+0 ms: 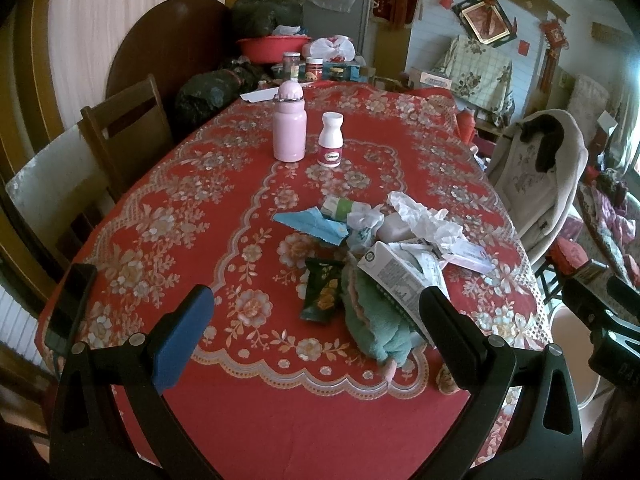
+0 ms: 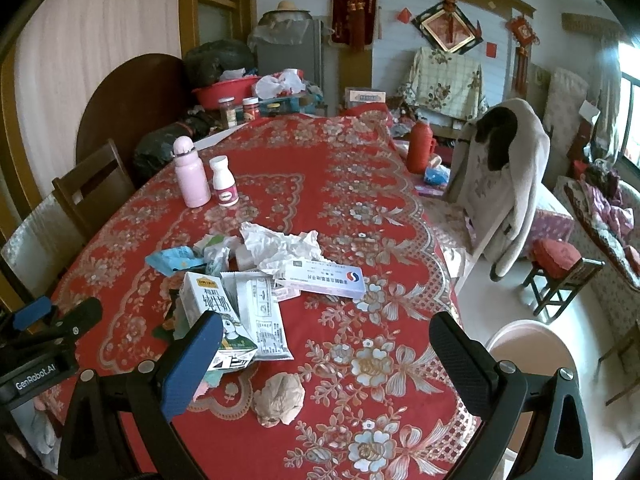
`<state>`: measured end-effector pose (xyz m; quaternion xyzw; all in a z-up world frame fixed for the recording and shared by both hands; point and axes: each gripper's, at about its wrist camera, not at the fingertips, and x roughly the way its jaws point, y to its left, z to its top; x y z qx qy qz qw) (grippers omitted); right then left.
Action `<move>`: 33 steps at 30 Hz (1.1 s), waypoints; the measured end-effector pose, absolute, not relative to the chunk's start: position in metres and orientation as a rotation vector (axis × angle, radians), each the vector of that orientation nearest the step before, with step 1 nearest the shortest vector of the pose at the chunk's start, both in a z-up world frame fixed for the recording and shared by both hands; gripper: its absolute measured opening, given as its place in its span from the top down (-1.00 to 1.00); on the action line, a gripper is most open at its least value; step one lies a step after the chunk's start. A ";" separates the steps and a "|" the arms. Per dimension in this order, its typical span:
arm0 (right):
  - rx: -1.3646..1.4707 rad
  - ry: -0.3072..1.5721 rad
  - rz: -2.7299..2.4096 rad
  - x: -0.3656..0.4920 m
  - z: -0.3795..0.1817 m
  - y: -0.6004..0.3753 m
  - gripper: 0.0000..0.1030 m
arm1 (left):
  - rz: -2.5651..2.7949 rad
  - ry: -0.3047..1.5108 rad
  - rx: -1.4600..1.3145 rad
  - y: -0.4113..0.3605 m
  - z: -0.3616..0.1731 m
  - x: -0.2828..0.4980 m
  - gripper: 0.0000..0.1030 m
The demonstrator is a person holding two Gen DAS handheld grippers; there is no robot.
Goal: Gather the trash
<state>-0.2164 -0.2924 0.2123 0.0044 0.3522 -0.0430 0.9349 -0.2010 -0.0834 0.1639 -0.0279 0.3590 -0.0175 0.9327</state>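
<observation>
A table under a red flowered tablecloth (image 1: 248, 420) fills both views, and everything else is placed here against the milk carton (image 2: 208, 304) lying in the trash heap near the table's front edge. Off the table, to the right of the carton and lower, stands a pale round bin (image 2: 532, 360) on the floor. Far behind the carton stand a pink bottle (image 1: 289, 126) and, just to its right, a small white bottle (image 1: 331, 140), both upright and well apart from the heap. Just behind the carton lies crumpled white paper (image 2: 280, 246), with a flat medicine box (image 2: 328, 280) to the carton's right and a white wrapper (image 2: 262, 320) lying against the carton's right side. Left of it and further back is a blue wrapper (image 1: 312, 222); a dark green snack packet (image 1: 322, 290) lies to its left. A green cloth (image 1: 376, 320) sits directly in front of it. A crumpled brown paper ball (image 2: 280, 398) lies nearer the table edge. The left gripper (image 1: 316, 340) and right gripper (image 2: 326, 364) both hover with fingers spread wide, holding nothing.
</observation>
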 end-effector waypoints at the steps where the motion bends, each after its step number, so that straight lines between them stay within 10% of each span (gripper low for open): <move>1: 0.009 0.721 -0.088 -0.216 0.212 -0.292 -0.99 | -0.036 0.734 -0.057 -0.083 0.164 -0.200 -0.98; 33: -0.008 0.856 -0.021 -0.192 0.187 -0.273 -0.99 | -0.025 0.798 -0.112 -0.066 0.147 -0.242 -0.98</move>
